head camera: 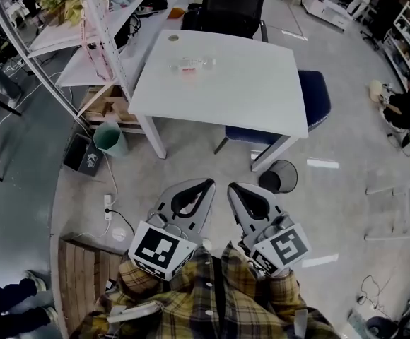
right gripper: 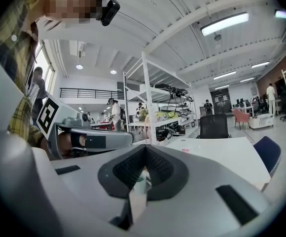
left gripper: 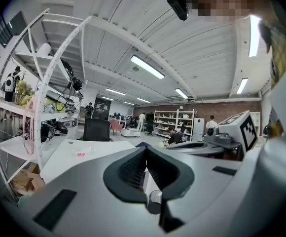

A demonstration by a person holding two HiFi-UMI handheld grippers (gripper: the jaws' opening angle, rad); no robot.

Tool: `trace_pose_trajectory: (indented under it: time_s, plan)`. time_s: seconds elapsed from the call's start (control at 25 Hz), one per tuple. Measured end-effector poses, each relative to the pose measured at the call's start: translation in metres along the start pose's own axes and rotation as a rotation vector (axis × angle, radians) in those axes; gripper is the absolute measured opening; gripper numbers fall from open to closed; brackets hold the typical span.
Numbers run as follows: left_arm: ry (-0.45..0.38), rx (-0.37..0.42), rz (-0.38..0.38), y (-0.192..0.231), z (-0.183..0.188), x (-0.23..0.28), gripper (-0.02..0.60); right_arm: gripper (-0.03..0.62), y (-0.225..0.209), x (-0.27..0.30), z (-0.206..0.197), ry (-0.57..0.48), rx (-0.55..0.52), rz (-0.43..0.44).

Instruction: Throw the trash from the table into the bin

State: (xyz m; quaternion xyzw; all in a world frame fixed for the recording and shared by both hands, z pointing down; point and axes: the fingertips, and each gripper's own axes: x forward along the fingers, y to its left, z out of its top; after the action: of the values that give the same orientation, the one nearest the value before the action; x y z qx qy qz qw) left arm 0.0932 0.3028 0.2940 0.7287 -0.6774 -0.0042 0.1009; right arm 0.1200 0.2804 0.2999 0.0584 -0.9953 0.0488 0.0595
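Ahead of both pairs of fingers I see open floor (head camera: 212, 154) running up to the table (head camera: 261, 90). Just ahead and right of the right gripper (head camera: 232, 187) fingers stands a black bin (head camera: 279, 177), close beside the table's front leg (head camera: 270, 154), with a blue chair (head camera: 317, 97) tucked under beyond it. Ahead and left of the left gripper (head camera: 209, 183) fingers, another leg (head camera: 155, 140), a green bin (head camera: 110, 138) and a black box (head camera: 83, 154) crowd the foot of the rack (head camera: 99, 34). A power strip (head camera: 107, 205) and its cable (head camera: 124, 221) lie on the floor left of those fingers. Above the table the room is open as far as the black chair (head camera: 233, 6).
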Motion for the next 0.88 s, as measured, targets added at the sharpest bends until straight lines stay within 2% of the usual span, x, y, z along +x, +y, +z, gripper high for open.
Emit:
trace_pose_trajectory:
  time_s: [0.28,0.6,0.88]
  plan:
    - [-0.006,0.001,-0.026,0.073,0.018,0.029,0.008,-0.002,-0.023,0.075,0.011,0.019,-0.006,-0.006]
    - [0.007,-0.017,-0.054,0.158,0.024,0.045,0.008,-0.002,-0.045,0.16,0.015,0.059,0.004,-0.052]
    - [0.019,-0.006,-0.088,0.207,0.019,0.048,0.008,-0.002,-0.056,0.21,0.008,0.06,0.045,-0.117]
